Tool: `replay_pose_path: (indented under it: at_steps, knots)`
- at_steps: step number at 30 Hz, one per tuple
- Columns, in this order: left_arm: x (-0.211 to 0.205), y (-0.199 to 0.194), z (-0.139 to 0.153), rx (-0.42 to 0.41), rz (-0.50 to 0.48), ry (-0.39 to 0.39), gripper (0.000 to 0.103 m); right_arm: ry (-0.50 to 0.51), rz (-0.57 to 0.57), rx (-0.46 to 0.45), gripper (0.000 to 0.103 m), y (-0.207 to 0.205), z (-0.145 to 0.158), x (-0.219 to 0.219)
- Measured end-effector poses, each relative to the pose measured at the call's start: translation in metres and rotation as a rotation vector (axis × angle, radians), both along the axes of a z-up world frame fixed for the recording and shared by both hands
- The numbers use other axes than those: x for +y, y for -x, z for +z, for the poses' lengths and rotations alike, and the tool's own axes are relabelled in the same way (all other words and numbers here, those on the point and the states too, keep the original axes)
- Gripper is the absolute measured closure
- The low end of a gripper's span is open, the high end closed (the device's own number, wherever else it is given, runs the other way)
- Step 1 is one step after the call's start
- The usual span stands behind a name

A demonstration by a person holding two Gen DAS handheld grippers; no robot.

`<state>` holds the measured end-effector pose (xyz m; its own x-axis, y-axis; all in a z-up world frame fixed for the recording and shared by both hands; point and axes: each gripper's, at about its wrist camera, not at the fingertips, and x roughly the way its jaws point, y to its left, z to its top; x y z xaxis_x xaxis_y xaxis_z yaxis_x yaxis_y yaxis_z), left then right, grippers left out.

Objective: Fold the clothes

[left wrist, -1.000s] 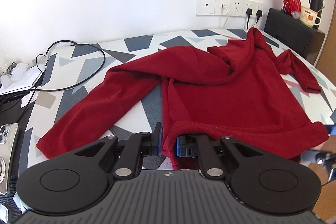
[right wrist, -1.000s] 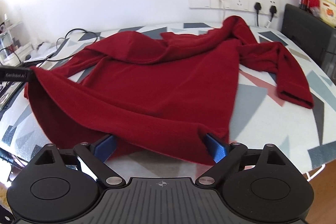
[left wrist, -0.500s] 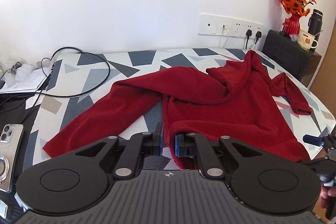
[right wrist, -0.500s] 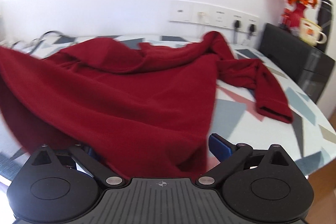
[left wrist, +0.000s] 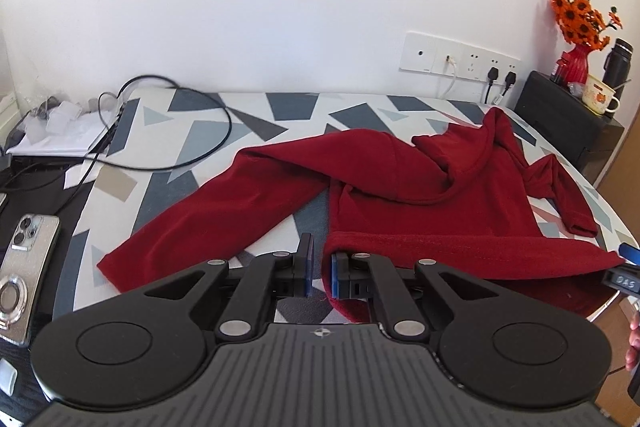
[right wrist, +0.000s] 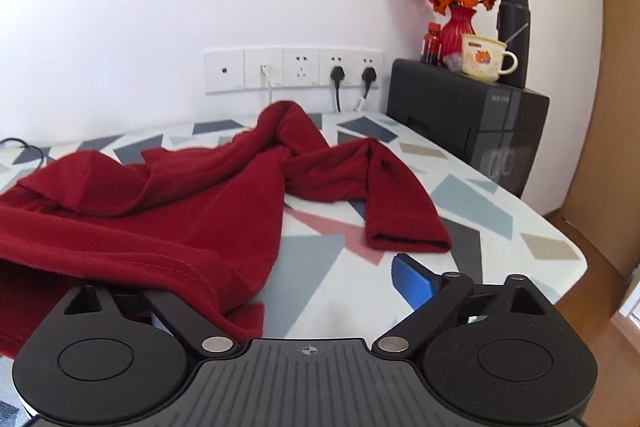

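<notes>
Red sweater [left wrist: 432, 203] sprawled rumpled across the patterned table [left wrist: 256, 115], hem corner pinched in the nearly closed left gripper [left wrist: 320, 269]. Other hem end draped over the right gripper [right wrist: 276, 291], spread wide, probably just hooked on one finger, gripping nothing.

Soft matt red cloth garment [left wrist: 432, 203] on a smooth patterned tabletop [left wrist: 256, 115]
</notes>
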<state>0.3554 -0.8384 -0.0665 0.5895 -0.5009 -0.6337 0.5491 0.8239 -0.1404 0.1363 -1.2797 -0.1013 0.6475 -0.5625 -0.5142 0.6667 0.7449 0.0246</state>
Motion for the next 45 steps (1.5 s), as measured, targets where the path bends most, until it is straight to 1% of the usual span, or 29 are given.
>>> replay_pose_path:
  at_steps: [1, 3, 5, 9, 11, 15, 16, 17, 18, 19, 20, 22, 26, 30, 34, 36, 38, 43, 45]
  knots:
    - [0.002, -0.001, -0.002, 0.013, 0.009, 0.001, 0.094, -0.026, 0.014, -0.018, 0.011, 0.002, 0.004, -0.004]
    - [0.007, -0.004, -0.007, 0.032, 0.029, -0.002, 0.094, -0.12, 0.034, -0.07, 0.012, 0.007, 0.011, -0.014]
    - [0.012, -0.006, -0.011, 0.049, 0.047, -0.002, 0.094, -0.18, 0.02, -0.104, 0.014, 0.01, 0.015, -0.022]
    - [0.019, -0.006, -0.014, 0.056, 0.065, -0.004, 0.094, -0.29, -0.018, -0.132, 0.015, 0.011, 0.016, -0.035]
    - [0.021, -0.006, -0.014, 0.054, 0.071, -0.006, 0.094, -0.351, -0.039, -0.142, 0.018, 0.011, 0.012, -0.041]
    - [0.023, -0.007, -0.015, 0.058, 0.081, -0.011, 0.094, -0.427, -0.096, -0.185, 0.021, 0.017, 0.009, -0.05]
    - [0.024, -0.007, -0.016, 0.06, 0.083, -0.013, 0.094, -0.445, -0.125, -0.204, 0.024, 0.021, 0.008, -0.055]
    - [0.025, -0.008, -0.017, 0.064, 0.097, -0.019, 0.094, -0.447, -0.171, -0.223, 0.032, 0.025, 0.008, -0.058]
    - [0.026, -0.008, -0.018, 0.069, 0.112, -0.025, 0.094, -0.444, -0.226, -0.235, 0.034, 0.03, 0.008, -0.062]
    - [0.027, -0.009, -0.019, 0.074, 0.126, -0.031, 0.094, -0.443, -0.277, -0.245, 0.034, 0.035, 0.008, -0.067]
    - [0.031, -0.011, -0.021, 0.099, 0.13, -0.014, 0.094, -0.446, -0.306, -0.244, 0.034, 0.039, 0.008, -0.072]
    - [0.036, -0.013, -0.023, 0.131, 0.134, 0.009, 0.094, -0.444, -0.324, -0.23, 0.035, 0.046, 0.007, -0.078]
    - [0.033, -0.01, -0.025, 0.125, 0.123, -0.007, 0.094, -0.4, -0.27, -0.189, 0.034, 0.051, 0.005, -0.072]
    - [0.026, -0.007, -0.023, 0.115, 0.105, -0.016, 0.094, -0.409, -0.231, -0.168, 0.034, 0.049, 0.0, -0.061]
    - [0.025, -0.007, -0.023, 0.113, 0.103, -0.019, 0.094, -0.393, -0.193, -0.149, 0.034, 0.044, 0.0, -0.049]
    - [0.025, -0.007, -0.022, 0.115, 0.106, -0.015, 0.094, -0.374, -0.165, -0.139, 0.032, 0.041, 0.001, -0.043]
    - [0.026, -0.005, -0.02, 0.113, 0.104, -0.013, 0.094, -0.345, -0.131, -0.124, 0.028, 0.038, 0.003, -0.036]
    - [0.029, -0.001, -0.015, 0.11, 0.093, -0.001, 0.094, -0.293, -0.034, -0.078, 0.022, 0.024, 0.003, -0.016]
    - [0.029, 0.001, -0.013, 0.111, 0.086, 0.004, 0.094, -0.272, 0.004, -0.064, 0.021, 0.017, 0.004, -0.008]
